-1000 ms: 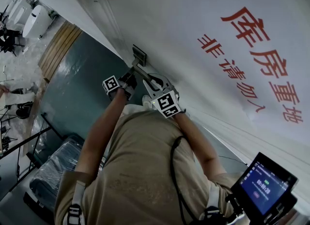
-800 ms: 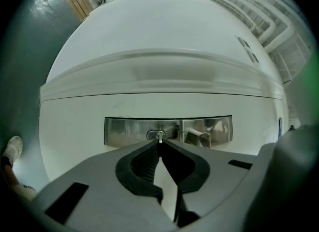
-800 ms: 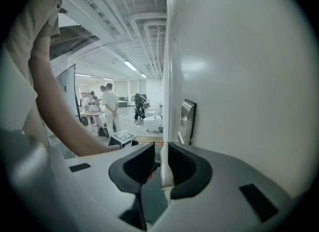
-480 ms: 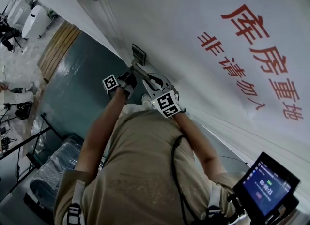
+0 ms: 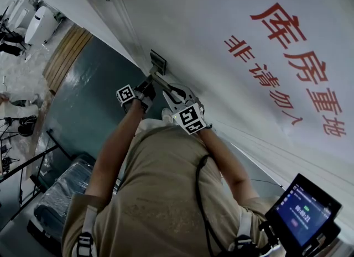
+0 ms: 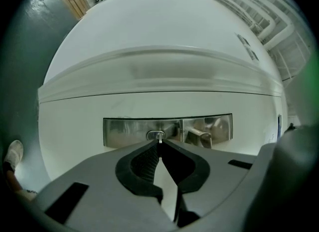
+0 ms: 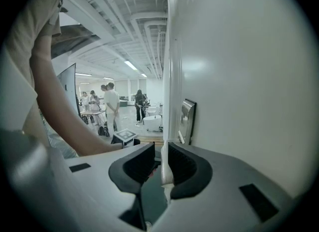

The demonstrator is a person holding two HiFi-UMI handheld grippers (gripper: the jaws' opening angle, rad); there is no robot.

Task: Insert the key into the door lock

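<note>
The key (image 6: 159, 138) was seen clamped between the tightly closed jaws of the left hand-held gripper (image 6: 158, 145). Its tip was placed right at the keyhole (image 6: 152, 135) in the steel lock plate (image 6: 124, 132) on the white door (image 6: 149, 41). How far in could not be told. The right hand-held gripper (image 7: 162, 153) was held just beside the door, jaws narrowly parted, with no grip made out.

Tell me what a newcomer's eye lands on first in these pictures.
The big red characters painted across the white door, at the head view's upper right, catch the eye first. Next, at the centre of the left gripper view, the left gripper is shut on a thin key, right at the keyhole of the steel lock plate.
</note>
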